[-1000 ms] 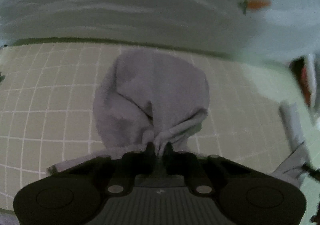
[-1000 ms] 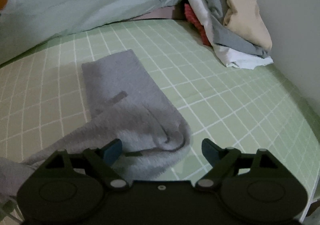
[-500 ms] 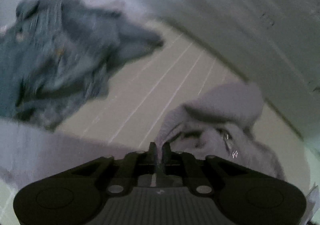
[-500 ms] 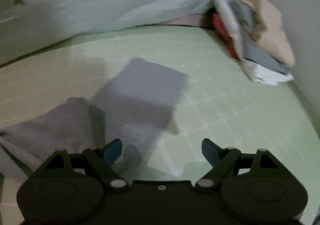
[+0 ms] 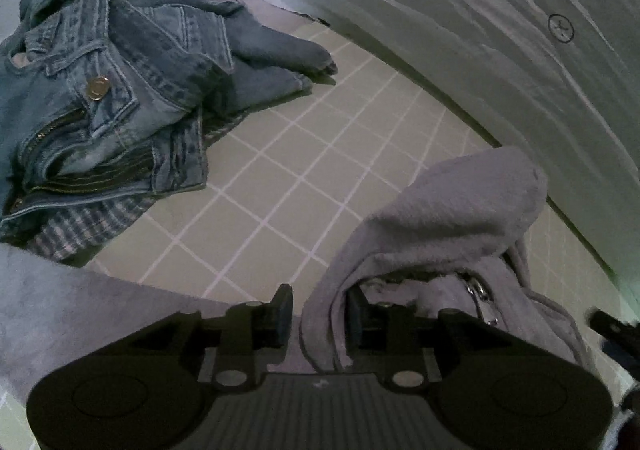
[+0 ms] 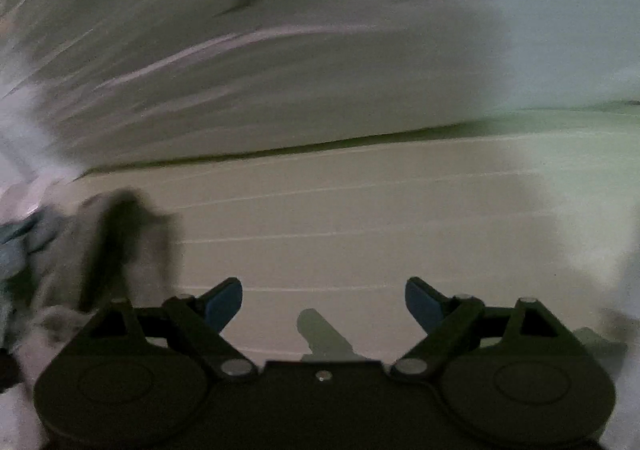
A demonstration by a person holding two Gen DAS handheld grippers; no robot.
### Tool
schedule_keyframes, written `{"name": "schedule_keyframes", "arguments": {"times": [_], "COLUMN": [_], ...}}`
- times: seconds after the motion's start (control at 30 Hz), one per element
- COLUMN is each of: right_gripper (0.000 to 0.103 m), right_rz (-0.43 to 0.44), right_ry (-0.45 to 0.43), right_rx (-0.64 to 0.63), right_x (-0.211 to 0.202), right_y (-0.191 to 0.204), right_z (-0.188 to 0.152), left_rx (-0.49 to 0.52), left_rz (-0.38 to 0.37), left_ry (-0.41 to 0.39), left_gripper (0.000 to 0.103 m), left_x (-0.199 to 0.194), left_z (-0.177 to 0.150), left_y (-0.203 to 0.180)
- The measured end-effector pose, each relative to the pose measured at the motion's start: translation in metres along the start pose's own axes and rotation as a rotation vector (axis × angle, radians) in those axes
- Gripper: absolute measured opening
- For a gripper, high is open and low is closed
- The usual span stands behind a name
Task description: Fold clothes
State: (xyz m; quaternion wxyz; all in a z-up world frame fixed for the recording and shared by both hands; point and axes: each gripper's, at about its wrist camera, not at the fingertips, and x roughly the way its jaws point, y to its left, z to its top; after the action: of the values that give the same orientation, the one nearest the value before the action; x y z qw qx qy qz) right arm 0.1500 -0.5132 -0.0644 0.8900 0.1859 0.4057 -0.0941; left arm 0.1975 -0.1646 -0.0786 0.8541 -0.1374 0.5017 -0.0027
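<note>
A grey fleece garment (image 5: 452, 222) with a zipper lies bunched on the green checked sheet (image 5: 304, 154), low and right in the left wrist view. My left gripper (image 5: 316, 314) is open; a fold of the grey cloth still sits between its fingers. My right gripper (image 6: 323, 302) is open and empty above the bare sheet (image 6: 360, 218). The right wrist view is blurred; a grey smear of the garment (image 6: 116, 234) shows at its left edge.
A pile of blue denim clothes (image 5: 112, 90) over a checked shirt (image 5: 88, 218) lies at the upper left. A pale quilt (image 5: 500, 30) runs along the far side. More grey cloth (image 5: 60, 314) lies at the lower left.
My left gripper has opened and let go of the grey garment after swinging left toward the denim pile. My right gripper has swept left, away from the far clothes pile, and stayed open.
</note>
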Motion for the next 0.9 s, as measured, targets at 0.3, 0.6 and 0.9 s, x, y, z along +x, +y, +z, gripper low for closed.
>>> {"name": "schedule_keyframes", "arguments": {"times": [0.3,0.6,0.9], "right_gripper": [0.045,0.008,0.065], "right_rz": [0.096,-0.249,-0.425], "right_ry": [0.081,-0.108,-0.200], "right_rx": [-0.303,-0.226,-0.203], "right_x": [0.053,-0.009,-0.065], "right_y": [0.097,0.012,-0.044], "right_z": [-0.007,0.022,0.035], "left_rx": [0.013,0.121,0.231], "left_rz": [-0.033,-0.135,-0.176], "left_ry": [0.008,-0.070,-0.133], "left_gripper": [0.016,0.005,0.045], "left_x": [0.013,0.021,0.014], "left_z": [0.003,0.025,0.030], "left_y": [-0.003,-0.060,-0.132]}}
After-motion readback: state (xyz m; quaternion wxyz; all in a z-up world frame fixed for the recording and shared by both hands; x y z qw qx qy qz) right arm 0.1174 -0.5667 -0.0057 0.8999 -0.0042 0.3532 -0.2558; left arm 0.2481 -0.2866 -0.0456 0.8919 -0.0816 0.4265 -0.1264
